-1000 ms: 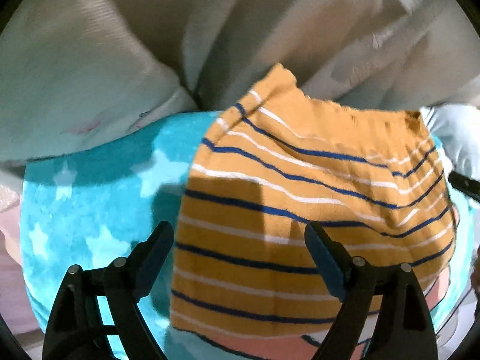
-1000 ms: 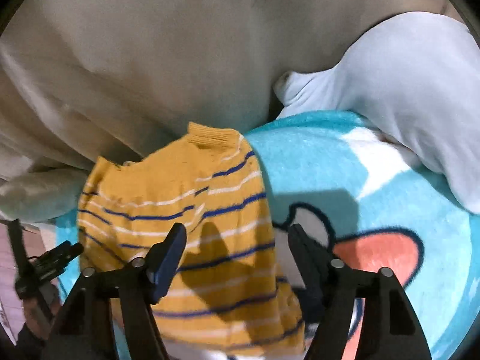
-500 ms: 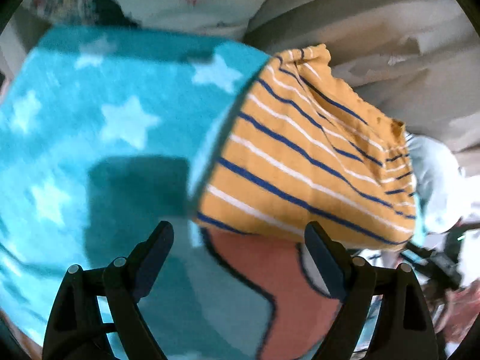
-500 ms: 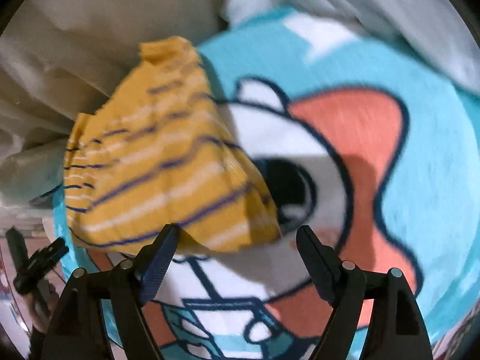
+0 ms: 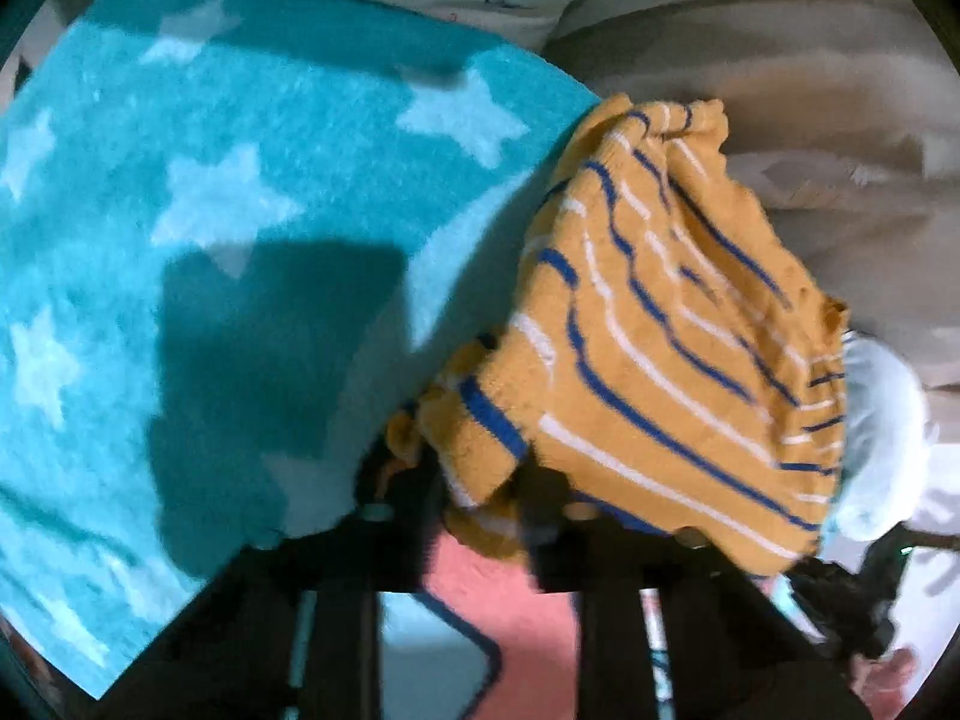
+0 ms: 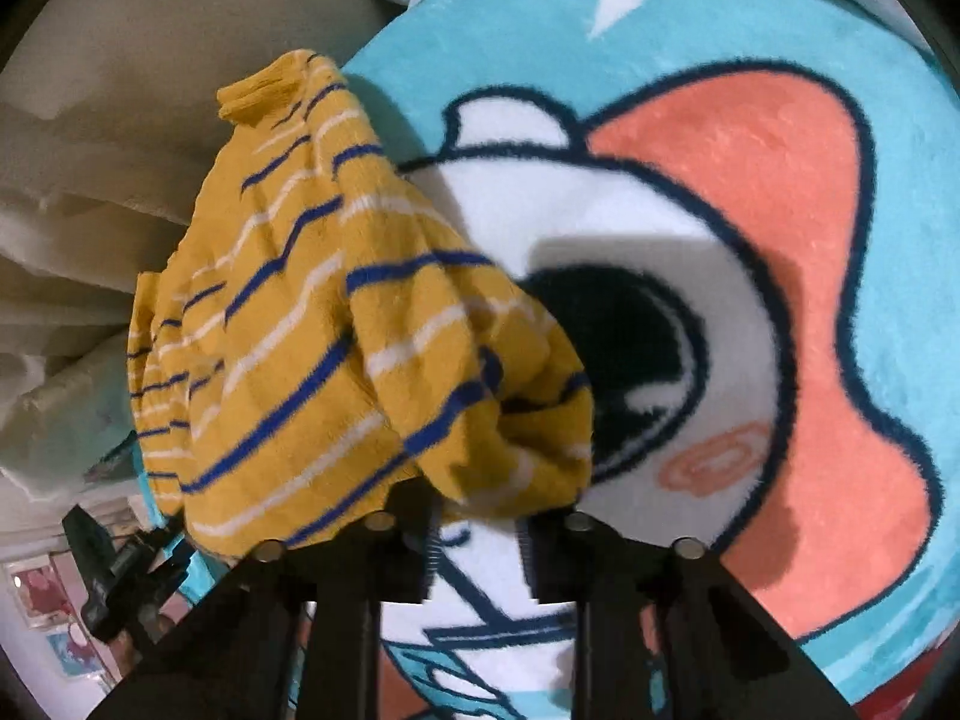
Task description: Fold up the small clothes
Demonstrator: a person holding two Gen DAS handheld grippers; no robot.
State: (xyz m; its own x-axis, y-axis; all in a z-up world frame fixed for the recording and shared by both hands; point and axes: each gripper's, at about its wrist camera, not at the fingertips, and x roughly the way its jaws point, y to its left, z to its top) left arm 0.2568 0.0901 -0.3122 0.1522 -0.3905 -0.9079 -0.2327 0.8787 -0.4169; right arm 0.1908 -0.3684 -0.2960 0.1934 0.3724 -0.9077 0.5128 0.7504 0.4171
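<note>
A teal blanket (image 5: 252, 252) is spread out; on it the striped jumper (image 5: 660, 360) is bunched. One near corner is pinched by the just-closed left gripper (image 5: 474, 480), the other by the right gripper (image 6: 480, 498), likewise just closed.

The sweater (image 5: 672, 372) lay on the blanket (image 5: 240, 240), at its far edge, one side spilling onto the rumpled sheet (image 5: 780, 120) behind. In the left wrist view the left gripper (image 5: 474, 480) pinched the sweater's near corner; in the right wrist view the right gripper (image 6: 480, 492) pinched the other near corner, with the blanket (image 6: 750, 240) spreading out to the right
</note>
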